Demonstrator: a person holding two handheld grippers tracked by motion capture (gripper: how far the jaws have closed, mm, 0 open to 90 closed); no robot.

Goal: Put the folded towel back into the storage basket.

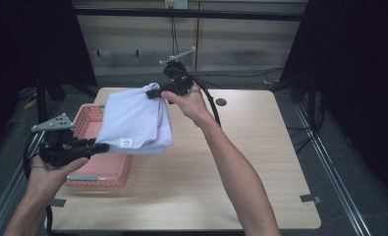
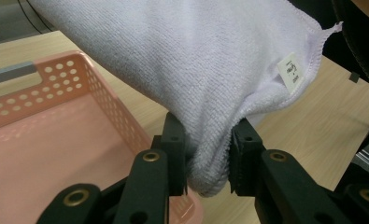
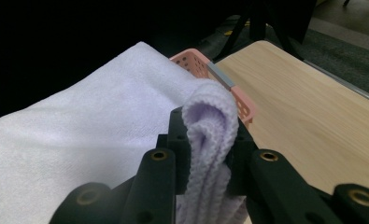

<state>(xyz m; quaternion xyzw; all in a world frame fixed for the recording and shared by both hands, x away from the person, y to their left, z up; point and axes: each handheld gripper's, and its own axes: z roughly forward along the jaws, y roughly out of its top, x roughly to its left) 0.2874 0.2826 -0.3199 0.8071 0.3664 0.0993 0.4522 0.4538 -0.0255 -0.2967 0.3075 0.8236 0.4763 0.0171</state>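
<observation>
High view: a folded lavender towel (image 1: 135, 118) hangs in the air between two hand-held grippers, above the wooden table (image 1: 240, 167) and partly over a pink perforated basket (image 1: 91, 169) that stands at the table's left edge. The left gripper (image 1: 100, 146), held low near the basket, pinches the towel's near corner; the right gripper (image 1: 154, 92), raised farther back, pinches the far corner. A small white label (image 1: 126, 142) shows on the towel's near edge. In the left gripper view the two black jaws stand clamped on a bunched fold of the towel (image 2: 210, 154), with the label (image 2: 290, 73) up to the right and the basket's (image 2: 56, 116) pink wall and floor below on the left. In the right gripper view the jaws press on a rolled, doubled edge of the towel (image 3: 210, 126), the rest of the cloth spreading away to the left, and the basket's (image 3: 205, 65) corner lies beyond on the table (image 3: 313, 112).
</observation>
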